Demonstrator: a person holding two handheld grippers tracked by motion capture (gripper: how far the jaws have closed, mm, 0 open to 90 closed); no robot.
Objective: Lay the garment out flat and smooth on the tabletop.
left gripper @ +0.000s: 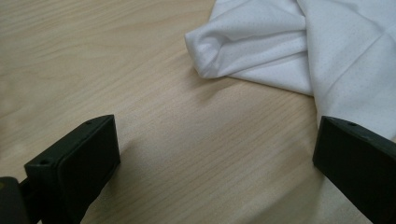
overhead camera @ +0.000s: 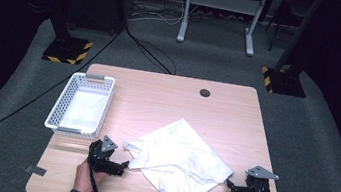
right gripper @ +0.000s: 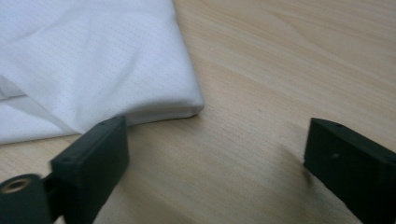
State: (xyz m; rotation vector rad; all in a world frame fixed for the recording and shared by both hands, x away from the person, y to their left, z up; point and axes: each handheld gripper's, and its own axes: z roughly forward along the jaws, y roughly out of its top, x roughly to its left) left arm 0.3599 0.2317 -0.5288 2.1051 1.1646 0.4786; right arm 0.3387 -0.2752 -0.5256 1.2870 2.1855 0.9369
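White cloth (overhead camera: 179, 165), loosely folded, is laid on the near middle of the wooden table (overhead camera: 158, 99). Left gripper (overhead camera: 124, 164) and right gripper (overhead camera: 229, 185) are held beside its corners, jaws spread, nothing pinched. White basket (overhead camera: 81, 104) is set far left.

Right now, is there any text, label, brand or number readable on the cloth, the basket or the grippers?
None: no readable text anywhere.
Cloth: plain white, no print or tag showing.
Basket: plain white, no label.
Left gripper and right gripper: black, no marking legible.
Yellow-black hazard stripes mark the stand feet on the floor; a sign, no words.
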